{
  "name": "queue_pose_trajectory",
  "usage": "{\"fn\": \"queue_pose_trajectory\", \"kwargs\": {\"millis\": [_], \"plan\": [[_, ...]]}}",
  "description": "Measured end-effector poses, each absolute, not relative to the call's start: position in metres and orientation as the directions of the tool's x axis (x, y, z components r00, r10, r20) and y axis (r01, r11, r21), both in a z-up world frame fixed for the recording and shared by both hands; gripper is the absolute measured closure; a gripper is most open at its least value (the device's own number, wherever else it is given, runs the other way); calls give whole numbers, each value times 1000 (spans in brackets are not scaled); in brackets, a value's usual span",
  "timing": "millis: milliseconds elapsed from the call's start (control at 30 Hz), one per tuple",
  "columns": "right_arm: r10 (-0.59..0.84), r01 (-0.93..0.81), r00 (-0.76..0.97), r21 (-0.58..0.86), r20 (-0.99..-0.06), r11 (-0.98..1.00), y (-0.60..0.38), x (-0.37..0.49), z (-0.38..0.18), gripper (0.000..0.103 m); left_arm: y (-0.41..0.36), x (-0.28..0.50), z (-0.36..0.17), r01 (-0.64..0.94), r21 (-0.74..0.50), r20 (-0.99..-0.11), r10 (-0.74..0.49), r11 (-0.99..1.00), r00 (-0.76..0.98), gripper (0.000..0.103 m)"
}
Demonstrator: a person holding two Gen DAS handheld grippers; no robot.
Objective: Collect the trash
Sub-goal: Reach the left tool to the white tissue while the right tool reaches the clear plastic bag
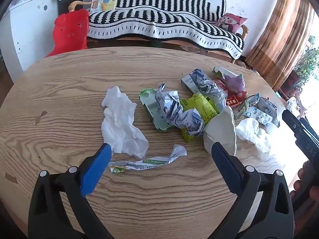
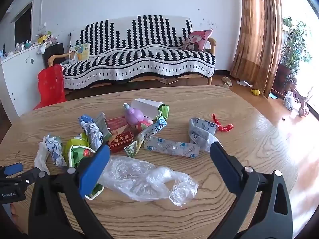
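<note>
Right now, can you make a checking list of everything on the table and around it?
Surface: wooden table, dry, a few small marks.
Job's things: white tissue, clear plastic bag, crumpled wrappers, red box, red ribbon.
Clutter: purple toy among the trash.
Grippers: left tool open, holding nothing; right tool open, over the plastic bag.
Cables: nothing seen.
Surroundings: striped sofa, red chair, curtain, plants.

bare table [image 1: 59, 103] left, trash pile [image 1: 185, 107] crowding centre and right
</note>
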State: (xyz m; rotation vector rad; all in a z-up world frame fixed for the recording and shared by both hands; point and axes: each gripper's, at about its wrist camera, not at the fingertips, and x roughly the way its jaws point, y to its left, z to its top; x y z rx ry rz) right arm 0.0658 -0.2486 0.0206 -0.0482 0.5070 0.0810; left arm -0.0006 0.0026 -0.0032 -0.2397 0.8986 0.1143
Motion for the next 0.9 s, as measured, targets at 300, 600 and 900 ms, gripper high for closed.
{"fn": "queue_pose_trajectory", "kwargs": {"millis": [300,600,900], "plan": [[75,-93,862,-12,-501,996,-245,63,21,6,0,-5,-12,-203,-158,-786,1,966,619,5],[77,-90,851,1,-520,996,-243,65,19,6,-6,-2,-22,-195,-149,-783,5,969,622,5],[70,-81,844,2,-531,997,-240,66,13,6,1,-2,-10,-198,-149,-793,3,969,610,5]]}}
